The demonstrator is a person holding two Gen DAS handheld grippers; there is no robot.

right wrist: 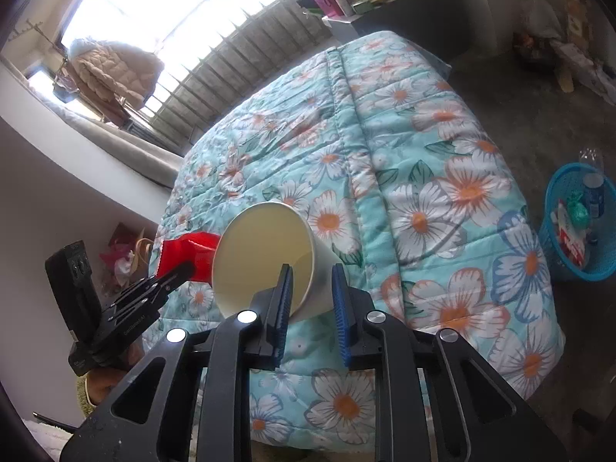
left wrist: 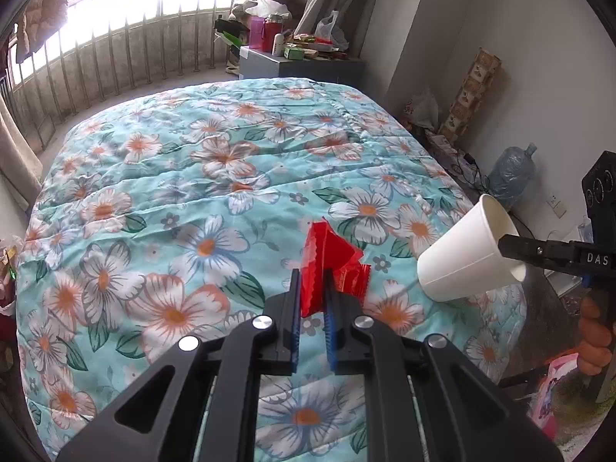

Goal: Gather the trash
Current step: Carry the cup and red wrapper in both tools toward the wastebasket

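A crumpled red plastic wrapper (left wrist: 323, 254) is pinched between the fingers of my left gripper (left wrist: 312, 275), which is shut on it just above the floral quilt (left wrist: 192, 192). To its right a white paper cup (left wrist: 462, 254) hangs tilted, mouth up and to the right, with my right gripper (left wrist: 510, 248) clamped over its rim. In the right wrist view one finger of my right gripper (right wrist: 312, 269) is inside the cup (right wrist: 258, 254) and the other outside, pressing its wall. The wrapper (right wrist: 184, 252) and left gripper (right wrist: 179, 269) show at the left.
A blue plastic basket (right wrist: 577, 231) holding several pieces of rubbish stands on the floor right of the bed (right wrist: 423, 146). A cluttered grey cabinet (left wrist: 300, 65) sits beyond the bed's far end. A large water bottle (left wrist: 512, 173) and boxes line the right wall.
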